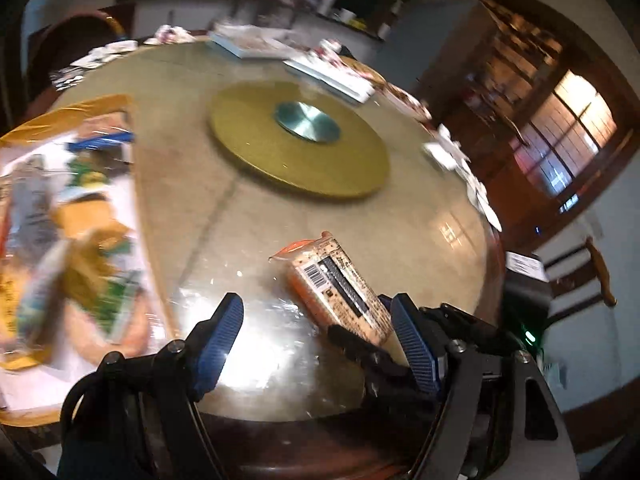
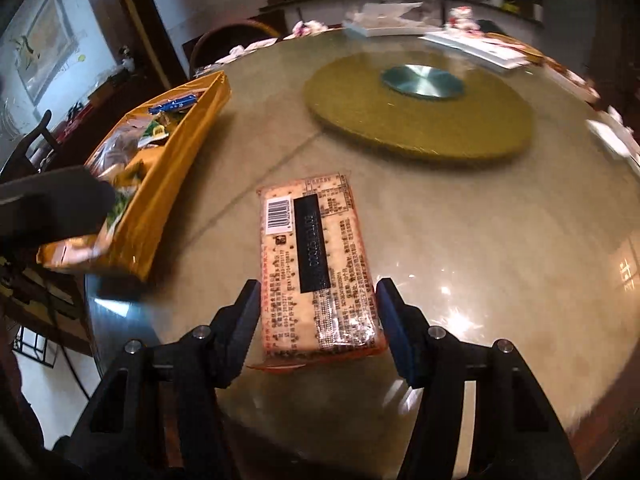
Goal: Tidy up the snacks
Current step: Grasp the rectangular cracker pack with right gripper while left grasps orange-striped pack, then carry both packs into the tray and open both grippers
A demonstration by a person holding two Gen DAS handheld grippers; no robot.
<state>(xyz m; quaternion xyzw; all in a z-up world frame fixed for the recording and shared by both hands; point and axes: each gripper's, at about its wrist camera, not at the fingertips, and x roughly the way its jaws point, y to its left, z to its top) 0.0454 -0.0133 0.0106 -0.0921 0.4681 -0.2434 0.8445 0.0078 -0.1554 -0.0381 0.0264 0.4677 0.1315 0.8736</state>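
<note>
An orange cracker packet [image 2: 316, 268] with a barcode lies flat on the round glass-topped table [image 2: 460, 240]. My right gripper [image 2: 318, 304] is open, its blue-padded fingers [image 2: 394, 320] on either side of the packet's near end. Whether they touch it I cannot tell. The packet also shows in the left wrist view [image 1: 340, 288]. My left gripper [image 1: 320, 320] is open and empty, hovering near the table's front edge beside the packet. An orange box [image 2: 160, 184] holding several snack packs stands at the left, and shows blurred in the left wrist view [image 1: 68, 216].
A gold turntable [image 2: 420, 120] with a silver hub sits mid-table. Papers, flat boxes and small packets [image 2: 480, 48] line the far and right rim. A chair [image 2: 228, 36] stands behind the table, another [image 1: 588, 276] at the right. A dark object [image 2: 52, 208] overlaps the box.
</note>
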